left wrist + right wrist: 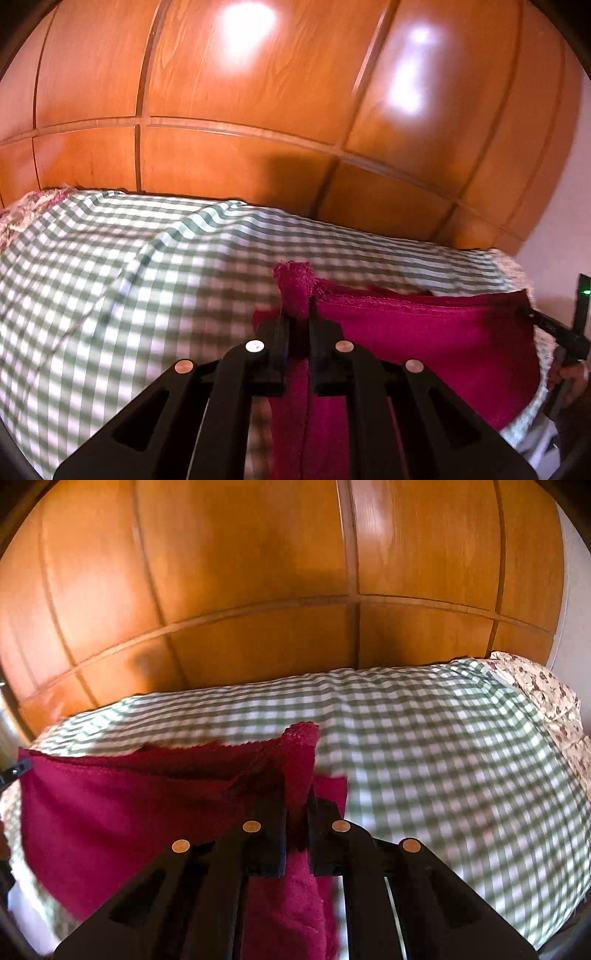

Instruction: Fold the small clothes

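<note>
**Two tongs, one red cloth**

The left tongs (298, 314) and right tongs (297, 794) were each clamped tight on a corner of one red cloth (424, 339), stretched between them above the checked bed (110, 295).

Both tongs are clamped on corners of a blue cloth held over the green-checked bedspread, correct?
Not quite: the cloth is dark red, not blue, as both wrist views show. The rest stands: the left tongs and right tongs are each shut on a corner of it over the green-checked bedspread.
</note>
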{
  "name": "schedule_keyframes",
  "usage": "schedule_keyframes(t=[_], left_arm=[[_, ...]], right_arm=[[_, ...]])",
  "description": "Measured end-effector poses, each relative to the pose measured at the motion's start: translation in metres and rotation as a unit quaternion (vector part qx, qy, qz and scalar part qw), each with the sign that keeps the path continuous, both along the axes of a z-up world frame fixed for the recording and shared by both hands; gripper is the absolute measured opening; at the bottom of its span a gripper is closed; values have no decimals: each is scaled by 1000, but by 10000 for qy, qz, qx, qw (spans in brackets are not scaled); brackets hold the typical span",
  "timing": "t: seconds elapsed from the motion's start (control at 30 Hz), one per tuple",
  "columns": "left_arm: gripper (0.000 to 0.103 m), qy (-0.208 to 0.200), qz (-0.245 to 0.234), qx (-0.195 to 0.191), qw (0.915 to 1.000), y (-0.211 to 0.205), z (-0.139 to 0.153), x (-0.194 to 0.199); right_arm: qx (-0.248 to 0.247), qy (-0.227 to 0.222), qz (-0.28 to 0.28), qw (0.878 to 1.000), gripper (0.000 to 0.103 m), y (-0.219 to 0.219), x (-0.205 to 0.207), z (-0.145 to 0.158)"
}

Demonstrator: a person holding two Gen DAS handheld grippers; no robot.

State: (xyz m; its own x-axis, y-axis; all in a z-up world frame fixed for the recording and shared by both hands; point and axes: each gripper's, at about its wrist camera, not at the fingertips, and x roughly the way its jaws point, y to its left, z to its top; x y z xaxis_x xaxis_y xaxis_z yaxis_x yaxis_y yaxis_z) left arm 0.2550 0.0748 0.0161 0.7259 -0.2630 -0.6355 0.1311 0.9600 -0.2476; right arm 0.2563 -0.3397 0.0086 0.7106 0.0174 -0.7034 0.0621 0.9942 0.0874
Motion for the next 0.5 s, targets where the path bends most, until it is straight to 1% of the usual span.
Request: schedule_keyframes(t=[0.03, 0.1, 0.2, 0.23, 0.27, 0.33, 0.37, 0.4, 0.43, 0.47, 0.5], left_arm=[[7, 51, 28, 46, 10000, -4, -4, 11], [7, 197, 173, 262, 9993, -14, -16, 40], [7, 361, 330, 553, 9973, -24, -34, 66], [7, 465, 369, 596, 9965, -26, -41, 75], [7, 543, 397, 677, 9954, -29, -48, 82], [7, 733, 437, 895, 9923, -33, -61, 91], [7, 897, 421, 1019, 9898, -38, -72, 96], [7, 945, 415, 1119, 9883, -41, -78, 97], [10, 981, 416, 1202, 9870, -43, -81, 98], [15, 1006, 430, 1260, 9860, -44, -82, 97], [18, 983, 473, 1246, 9862, -42, -77, 93]], right_arm=[[0, 43, -57, 10000, 6, -1, 13, -4], [-99, 146, -203, 9996, 6, 0, 40, -16], [-215, 359, -366, 9985, 6, 0, 68, -37], [-246, 438, -405, 9979, 6, 0, 75, -46], [-262, 507, -431, 9974, 6, -1, 81, -52], [-447, 716, -519, 9951, 6, -1, 93, -72], [-434, 834, -546, 9941, 6, -1, 95, -80], [-420, 933, -557, 9932, 6, -2, 97, -87], [-427, 986, -550, 9927, 7, -2, 98, -93], [-401, 973, -562, 9929, 8, -2, 97, -94], [-351, 961, -568, 9931, 21, -4, 96, -93]])
